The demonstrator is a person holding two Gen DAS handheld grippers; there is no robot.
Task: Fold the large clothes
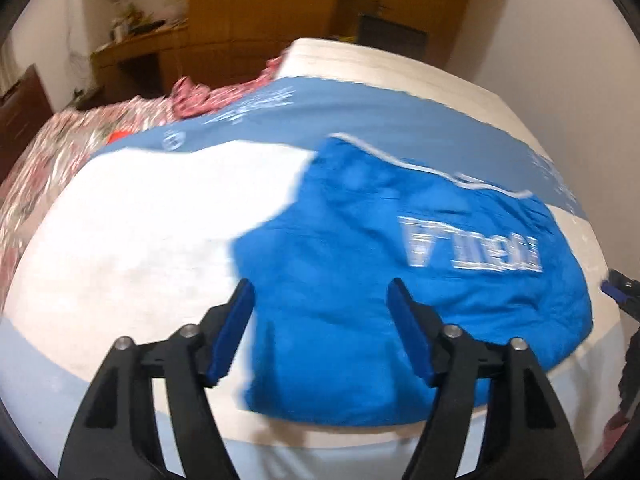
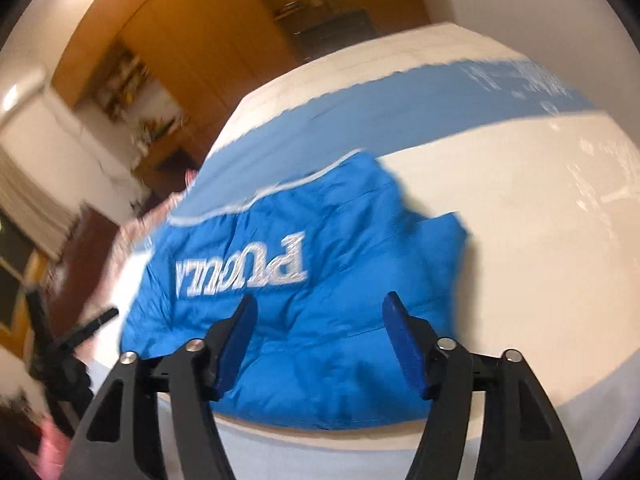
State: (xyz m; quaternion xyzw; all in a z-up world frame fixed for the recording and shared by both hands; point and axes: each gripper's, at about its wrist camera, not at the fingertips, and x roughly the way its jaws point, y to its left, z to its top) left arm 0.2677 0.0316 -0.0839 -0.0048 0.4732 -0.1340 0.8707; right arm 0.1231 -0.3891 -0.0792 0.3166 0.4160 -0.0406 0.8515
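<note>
A bright blue garment (image 1: 360,280) with white lettering lies folded into a compact bundle on a white and light-blue sheet (image 1: 152,232). It also shows in the right wrist view (image 2: 320,280). My left gripper (image 1: 320,292) is open and empty, hovering just above the bundle's near left part. My right gripper (image 2: 318,306) is open and empty above the bundle's near edge. The right gripper's tip shows at the right edge of the left wrist view (image 1: 618,290).
A floral pink bedcover (image 1: 60,148) and crumpled pink cloth (image 1: 200,96) lie at the left. Wooden cabinets (image 1: 260,12) and shelves stand behind the bed. The sheet has a blue stripe (image 2: 400,116) across its far side.
</note>
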